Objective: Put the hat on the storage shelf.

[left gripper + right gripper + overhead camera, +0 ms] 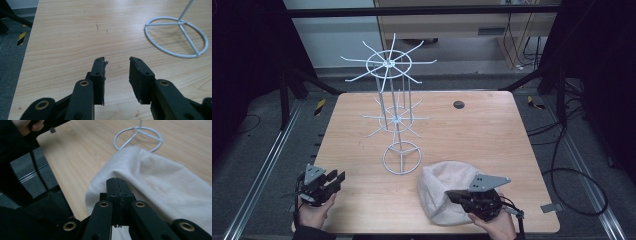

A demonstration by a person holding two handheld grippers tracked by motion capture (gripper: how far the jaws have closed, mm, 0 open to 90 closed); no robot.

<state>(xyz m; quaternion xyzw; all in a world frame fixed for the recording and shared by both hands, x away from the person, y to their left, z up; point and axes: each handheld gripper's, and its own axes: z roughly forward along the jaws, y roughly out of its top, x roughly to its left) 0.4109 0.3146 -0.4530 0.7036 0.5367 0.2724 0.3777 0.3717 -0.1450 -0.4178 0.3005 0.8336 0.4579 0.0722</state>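
Note:
A white cloth lies bunched on the wooden table, at the front right. My right gripper rests low over the cloth's near edge with its jaws shut together; in the right gripper view the right gripper has nothing visible between its pads, and the cloth spreads just beyond and beside the tips. My left gripper sits at the table's front left corner. In the left gripper view the left gripper stands open over bare wood with nothing in the gap.
A tall white wire rack with two tiers of radiating arms stands mid-table on a ring base, just left of the cloth. The ring base lies ahead and right of the left jaws. A small dark disc sits near the far edge.

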